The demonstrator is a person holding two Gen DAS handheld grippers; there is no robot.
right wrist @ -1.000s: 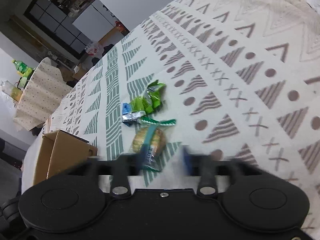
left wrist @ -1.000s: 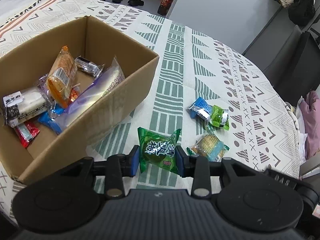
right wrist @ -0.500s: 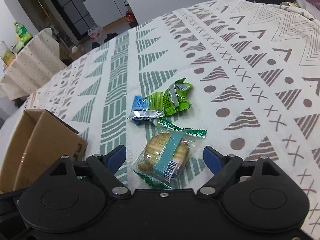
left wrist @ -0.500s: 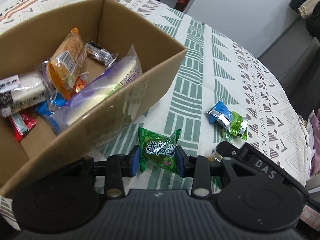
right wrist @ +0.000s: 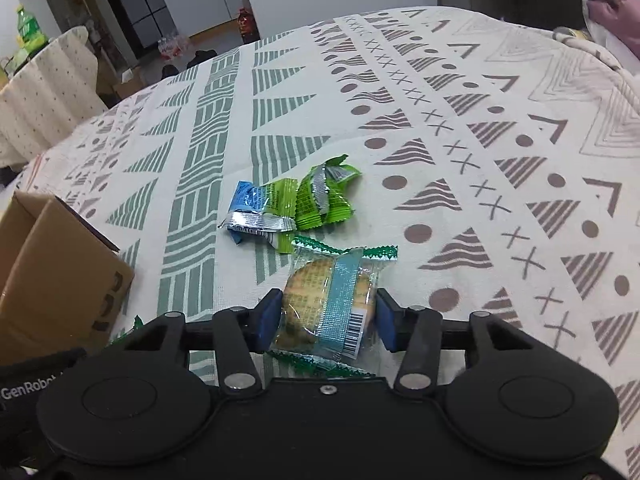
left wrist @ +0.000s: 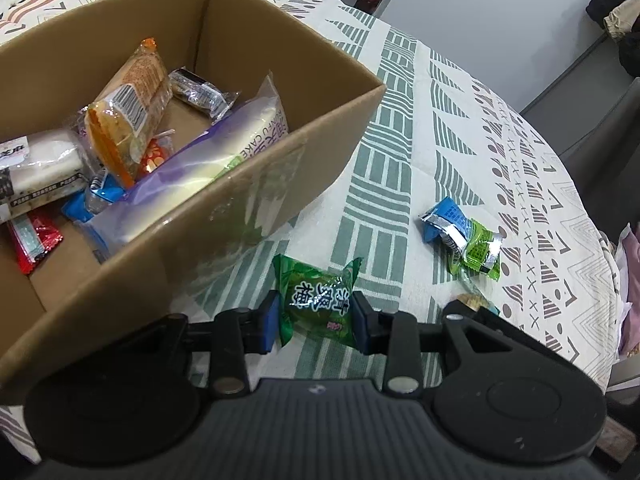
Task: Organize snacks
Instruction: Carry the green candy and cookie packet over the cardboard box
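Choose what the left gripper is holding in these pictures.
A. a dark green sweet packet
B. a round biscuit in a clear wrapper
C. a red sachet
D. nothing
A: the left gripper pinches the dark green sweet packet beside the cardboard box.

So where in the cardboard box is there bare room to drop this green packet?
Bare floor shows in the brown cardboard box at its near corner beside the red sachet, and at the far corner behind the dark wrapped bar. The middle is crowded by the orange-wrapped cake and long purple cake bag.

One box (left wrist: 256, 184), two grippers, about twelve snack packets
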